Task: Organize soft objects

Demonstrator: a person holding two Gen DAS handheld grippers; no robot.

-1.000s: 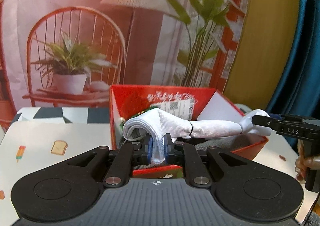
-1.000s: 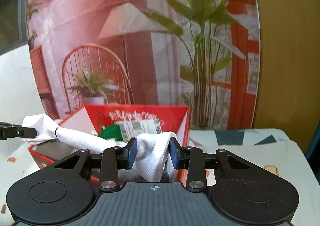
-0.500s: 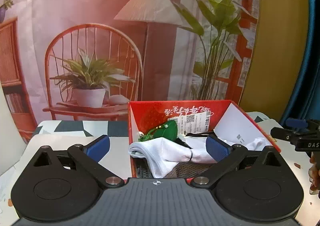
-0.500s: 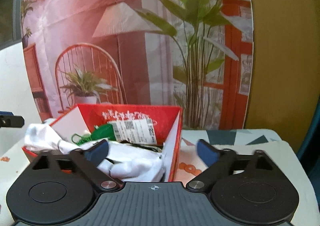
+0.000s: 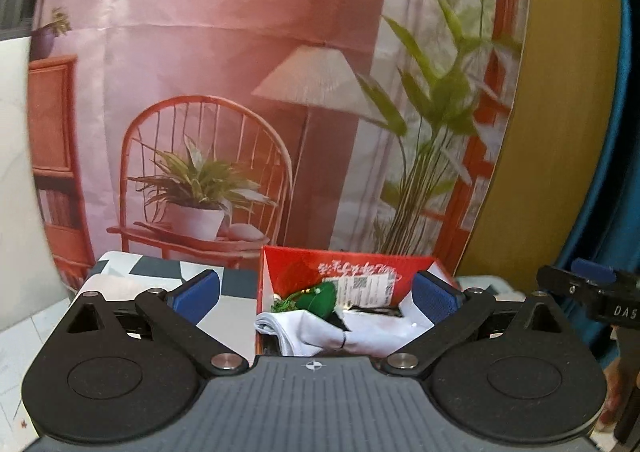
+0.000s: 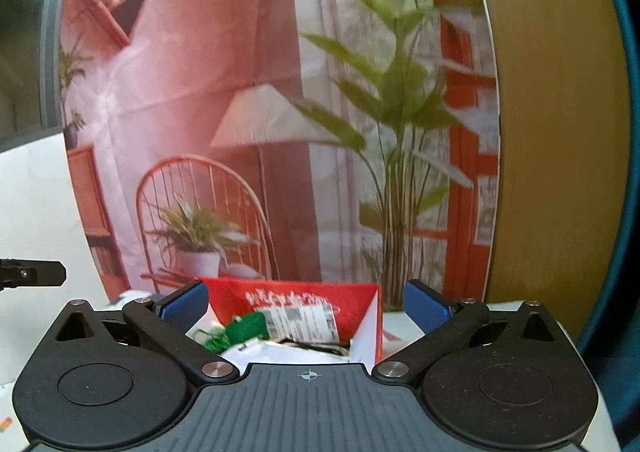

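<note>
A white sock bundle (image 5: 320,332) tied with a black band lies inside the red box (image 5: 348,264), beside a green item (image 5: 320,298). My left gripper (image 5: 316,296) hovers above and before the box, open wide, nothing between its blue pads. The right wrist view shows the same red box (image 6: 296,290), the white sock (image 6: 288,352) and the green item (image 6: 244,330). My right gripper (image 6: 305,304) is also raised over the box, its jaws opening and empty. Each gripper shows at the edge of the other's view.
A printed backdrop (image 5: 280,91) with a chair, lamp and plants hangs right behind the box. A patterned tablecloth (image 5: 132,276) spreads left of it. A blue curtain (image 5: 624,171) hangs at the right. A person's hand (image 5: 612,404) holds the right gripper's handle.
Both grippers let go of the white sock and opened wide. They rose and drew back. The sock dropped into the red box.
</note>
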